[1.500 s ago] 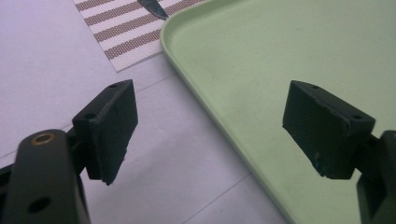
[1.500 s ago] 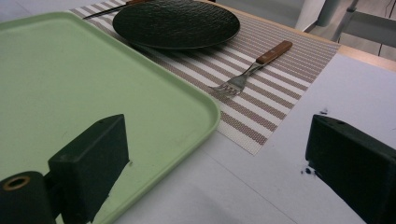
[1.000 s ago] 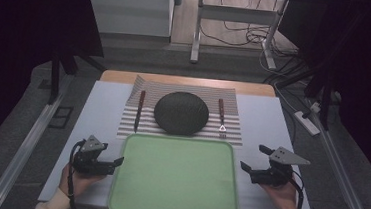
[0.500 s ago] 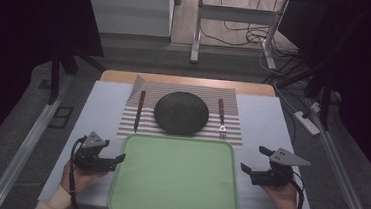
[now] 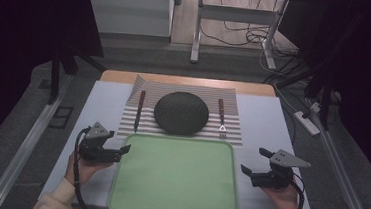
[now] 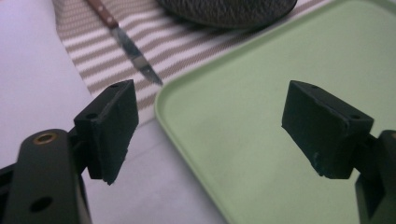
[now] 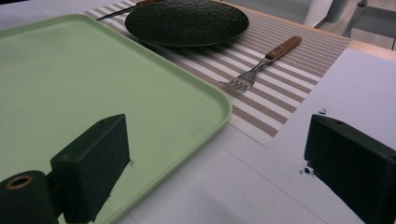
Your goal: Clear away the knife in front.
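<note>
A light green tray (image 5: 174,184) lies at the table's near middle with nothing on it. Behind it a striped placemat (image 5: 231,133) carries a dark round plate (image 5: 181,112), a wooden-handled knife (image 5: 139,111) on its left and a fork (image 5: 221,118) on its right. My left gripper (image 5: 121,151) is held open at the tray's left edge; in the left gripper view its jaws straddle the tray's corner (image 6: 210,135), beyond which lies the knife (image 6: 128,44). My right gripper (image 5: 252,160) stands open just right of the tray, holding nothing (image 7: 219,172). The fork (image 7: 261,63) and plate (image 7: 187,21) lie ahead of it.
A white table surface (image 5: 272,126) surrounds the mat and tray. Metal rails (image 5: 25,142) run along both table sides. A power strip (image 5: 306,121) and cables lie on the floor at the right, with desk legs (image 5: 196,30) beyond the far edge.
My left gripper has edged slightly forward and right, closer to the tray's left edge. The right gripper has hardly moved.
</note>
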A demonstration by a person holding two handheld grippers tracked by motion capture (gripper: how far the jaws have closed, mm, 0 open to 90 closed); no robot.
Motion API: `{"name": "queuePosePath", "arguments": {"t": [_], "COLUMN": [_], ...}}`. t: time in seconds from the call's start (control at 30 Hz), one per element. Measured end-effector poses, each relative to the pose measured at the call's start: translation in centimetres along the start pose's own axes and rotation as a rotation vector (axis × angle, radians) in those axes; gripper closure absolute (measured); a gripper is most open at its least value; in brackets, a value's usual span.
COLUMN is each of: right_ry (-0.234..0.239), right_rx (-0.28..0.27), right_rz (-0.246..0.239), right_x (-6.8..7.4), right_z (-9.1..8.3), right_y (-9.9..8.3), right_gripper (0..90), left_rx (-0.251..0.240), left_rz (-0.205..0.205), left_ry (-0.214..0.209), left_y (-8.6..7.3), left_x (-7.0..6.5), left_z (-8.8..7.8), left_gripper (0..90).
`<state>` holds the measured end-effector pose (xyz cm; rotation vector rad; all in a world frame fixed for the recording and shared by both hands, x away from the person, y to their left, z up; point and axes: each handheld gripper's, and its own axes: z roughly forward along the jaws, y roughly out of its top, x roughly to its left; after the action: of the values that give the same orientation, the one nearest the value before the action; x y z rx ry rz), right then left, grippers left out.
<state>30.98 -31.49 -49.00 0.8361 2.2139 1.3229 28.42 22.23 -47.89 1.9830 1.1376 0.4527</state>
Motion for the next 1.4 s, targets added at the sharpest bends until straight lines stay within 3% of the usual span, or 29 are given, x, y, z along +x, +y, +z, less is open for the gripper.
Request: {"name": "queuePosePath", "arguments": {"t": [0.97, 1.4], "right_ry": [0.009, 0.010], "right_rx": [0.033, 0.044], "right_rz": [-0.011, -0.009], "right_x": [0.1, 0.0], "right_z": [0.5, 0.6], "right_y": [-0.2, -0.3], "right_gripper": [6.8, 6.9], "left_rx": [0.033, 0.091], "left_rz": [0.033, 0.021], "left_ry": [-0.016, 0.000], "left_y": [5.9, 6.9], "left_x": [1.4, 3.3], "left_z": [4.7, 8.0], "left_gripper": [20.4, 23.1]}}
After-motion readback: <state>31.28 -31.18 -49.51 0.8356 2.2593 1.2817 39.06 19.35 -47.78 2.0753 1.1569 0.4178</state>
